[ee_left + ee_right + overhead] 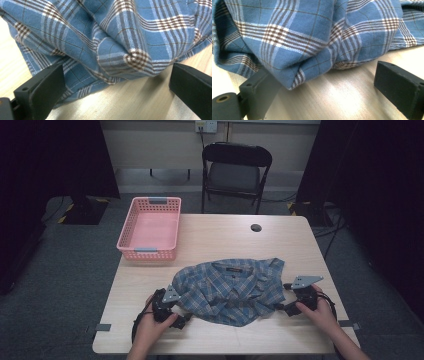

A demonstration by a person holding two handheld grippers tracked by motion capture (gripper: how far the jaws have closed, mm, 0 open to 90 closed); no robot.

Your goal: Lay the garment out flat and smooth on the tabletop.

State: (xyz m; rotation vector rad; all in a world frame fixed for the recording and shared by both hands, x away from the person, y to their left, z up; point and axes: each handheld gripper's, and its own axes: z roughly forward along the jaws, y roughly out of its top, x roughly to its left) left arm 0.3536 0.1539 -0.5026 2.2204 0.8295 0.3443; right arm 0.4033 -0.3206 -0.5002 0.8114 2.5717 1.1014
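Your blue plaid shirt (231,290) lies crumpled on the near half of the bench (215,235), collar toward the far side. Its near hem stops short of the bench's near edge, leaving a bare strip of wood in front of it.

Your left hand-held gripper (184,319) sits at the shirt's near-left corner. In the left gripper view its jaws stand wide apart, released, low over the wood; the left one is just under the shirt's hem (82,87) and the right one is clear of the cloth, with a bunched fold (136,60) between them.

Your right hand-held gripper (281,306) sits at the shirt's right edge. In the right gripper view its jaws are also spread and gripping nothing; a drooping fold (294,80) overlaps the left jaw, and the right jaw rests on bare bench beside the shirt.

Beyond the shirt, the far half of the bench is open wood except for a pink basket (149,227) at the far-left corner, hanging slightly over the left edge, and a dark round hole (256,227) far right of the shirt's collar. A folding chair (235,170) stands behind the bench's far edge.
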